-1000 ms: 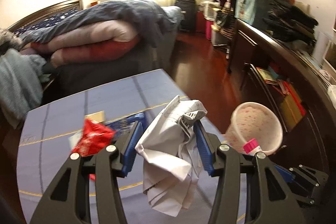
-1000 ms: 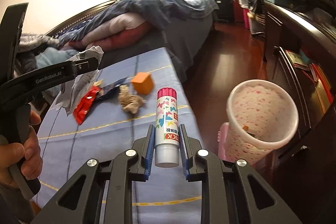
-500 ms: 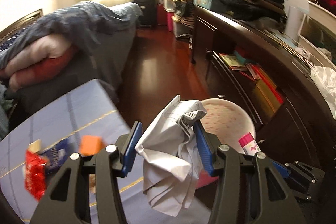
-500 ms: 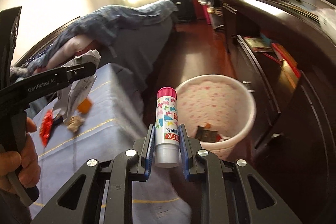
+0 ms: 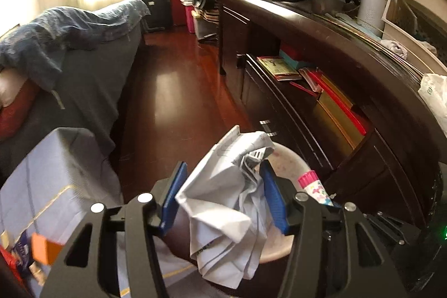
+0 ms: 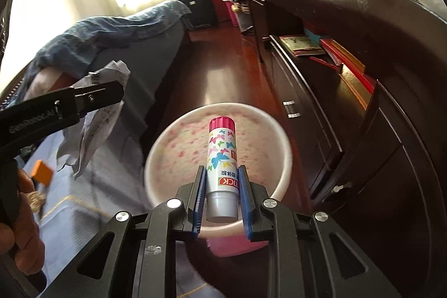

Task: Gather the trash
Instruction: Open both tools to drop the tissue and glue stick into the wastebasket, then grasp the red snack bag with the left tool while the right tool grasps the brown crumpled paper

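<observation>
Both cameras sit just behind their own fingers and look forward along them, tilted downward, from above the edge of the blue-covered table (image 5: 53,175) nearest the dark cabinet (image 5: 321,91).

The left wrist view faces down the wooden floor (image 5: 173,91) toward the bright window, close over the bin (image 5: 290,161), with crumpled paper (image 5: 226,197) filling its near centre.

The right wrist view looks more steeply into the bin (image 6: 282,136), past the glue stick (image 6: 222,158).

Both views share the bin, floor, cabinet, bed (image 6: 117,35) and table edge; each also catches the other's load.
</observation>
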The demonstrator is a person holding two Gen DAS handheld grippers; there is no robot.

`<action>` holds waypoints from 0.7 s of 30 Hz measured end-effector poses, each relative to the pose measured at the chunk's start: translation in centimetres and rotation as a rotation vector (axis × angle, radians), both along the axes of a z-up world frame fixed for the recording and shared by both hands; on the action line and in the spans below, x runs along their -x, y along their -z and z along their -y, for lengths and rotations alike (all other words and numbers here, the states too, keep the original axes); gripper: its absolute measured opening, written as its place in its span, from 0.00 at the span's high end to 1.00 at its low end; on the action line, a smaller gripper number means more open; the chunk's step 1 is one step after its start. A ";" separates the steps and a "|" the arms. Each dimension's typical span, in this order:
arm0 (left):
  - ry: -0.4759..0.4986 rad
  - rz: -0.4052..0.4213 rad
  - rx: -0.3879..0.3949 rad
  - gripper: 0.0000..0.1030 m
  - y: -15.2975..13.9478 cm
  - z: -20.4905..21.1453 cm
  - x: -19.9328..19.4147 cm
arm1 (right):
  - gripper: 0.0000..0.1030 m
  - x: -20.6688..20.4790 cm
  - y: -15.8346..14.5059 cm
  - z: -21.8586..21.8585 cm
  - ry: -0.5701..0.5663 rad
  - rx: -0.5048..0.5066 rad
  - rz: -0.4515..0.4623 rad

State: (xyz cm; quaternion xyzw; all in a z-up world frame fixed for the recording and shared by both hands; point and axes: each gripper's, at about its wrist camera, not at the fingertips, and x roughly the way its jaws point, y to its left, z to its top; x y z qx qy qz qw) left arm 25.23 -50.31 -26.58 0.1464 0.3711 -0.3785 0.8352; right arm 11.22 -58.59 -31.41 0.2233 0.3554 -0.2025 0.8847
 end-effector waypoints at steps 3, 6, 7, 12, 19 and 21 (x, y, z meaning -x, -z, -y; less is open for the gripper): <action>0.018 -0.026 0.004 0.35 1.0 1.4 -0.9 | 0.74 -0.8 0.6 0.9 0.020 0.026 -0.008; 0.013 -0.022 0.017 0.22 1.2 2.1 -1.5 | 0.50 -1.3 1.0 1.4 0.041 0.055 -0.004; 0.009 -0.021 0.021 0.21 1.3 2.0 -1.7 | 0.49 -1.4 1.1 1.5 0.051 0.066 -0.003; -0.012 -0.022 0.039 0.17 0.8 1.4 -2.2 | 0.49 -1.5 1.2 1.0 0.053 0.075 -0.014; -0.069 -0.010 0.052 0.15 -0.5 -1.8 -2.3 | 0.44 -1.4 0.9 -1.0 0.035 0.075 -0.052; -0.107 0.005 0.044 0.15 -1.0 -3.8 -2.1 | 0.42 -1.2 0.3 -2.0 0.020 0.074 -0.053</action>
